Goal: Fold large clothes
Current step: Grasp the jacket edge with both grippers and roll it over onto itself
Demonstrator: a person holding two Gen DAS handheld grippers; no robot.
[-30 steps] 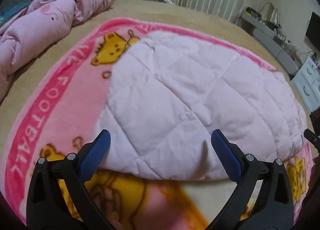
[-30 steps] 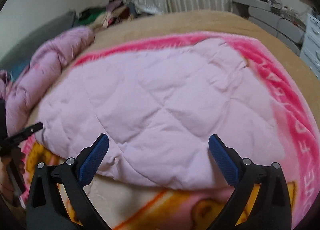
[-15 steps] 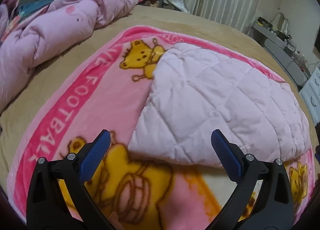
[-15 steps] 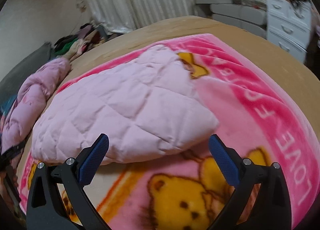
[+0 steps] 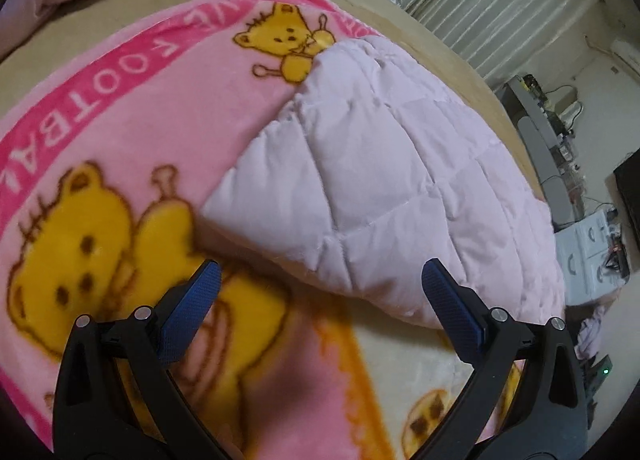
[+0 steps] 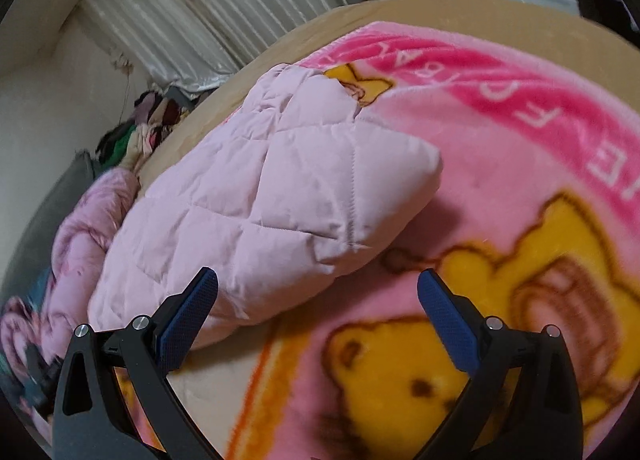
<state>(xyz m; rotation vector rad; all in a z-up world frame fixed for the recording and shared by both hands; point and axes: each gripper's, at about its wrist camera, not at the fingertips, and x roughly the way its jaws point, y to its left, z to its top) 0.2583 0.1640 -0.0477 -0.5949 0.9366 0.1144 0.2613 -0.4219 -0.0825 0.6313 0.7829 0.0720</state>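
The folded pale-pink quilted garment lies on a pink fleece teddy-bear blanket lettered "FOOTBALL", both the left gripper and right gripper spread wide and empty above it, the right view alone showing a clothes heap.

The quilted garment lies on the bear blanket spread over the bed, with a bunched duvet to its left and curtains behind the bed.
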